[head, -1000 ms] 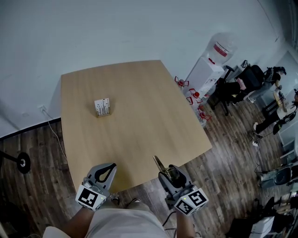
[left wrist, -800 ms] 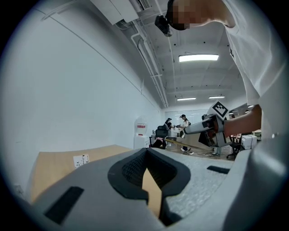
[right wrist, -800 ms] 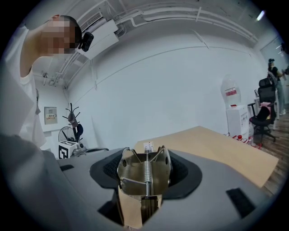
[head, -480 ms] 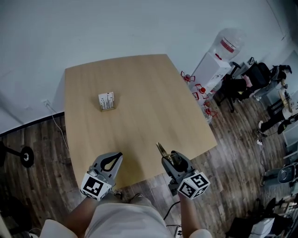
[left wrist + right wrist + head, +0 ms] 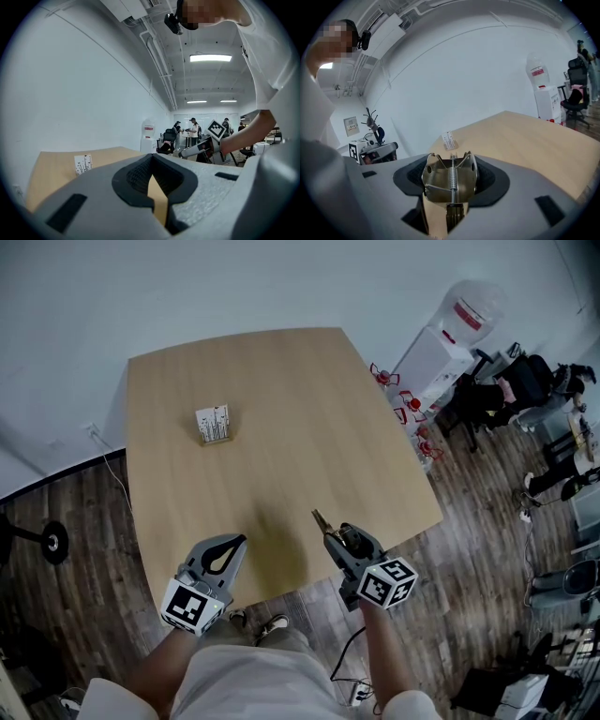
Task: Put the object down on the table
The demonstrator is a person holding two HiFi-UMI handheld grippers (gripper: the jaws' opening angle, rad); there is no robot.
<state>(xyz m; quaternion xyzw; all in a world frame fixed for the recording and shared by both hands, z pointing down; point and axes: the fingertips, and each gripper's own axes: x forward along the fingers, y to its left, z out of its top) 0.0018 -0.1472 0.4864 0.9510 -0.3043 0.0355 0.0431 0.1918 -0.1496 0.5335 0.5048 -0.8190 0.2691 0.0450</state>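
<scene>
One worktop (image 5: 281, 381) is carrying one small white printed box (image 5: 214, 424) at ten o'clock. Two tools are showing: the left tool (image 5: 234, 542) at seven o'clock and the right tool (image 5: 339, 536) at five, gripping one brass spring clip (image 5: 322, 520). One water dispenser (image 5: 441, 343) is standing at two o'clock.

Over wooden table (image 5: 281, 409), right tool (image 5: 338, 539) with brass clip (image 5: 321, 519); small box (image 5: 214, 424) well beyond.
</scene>
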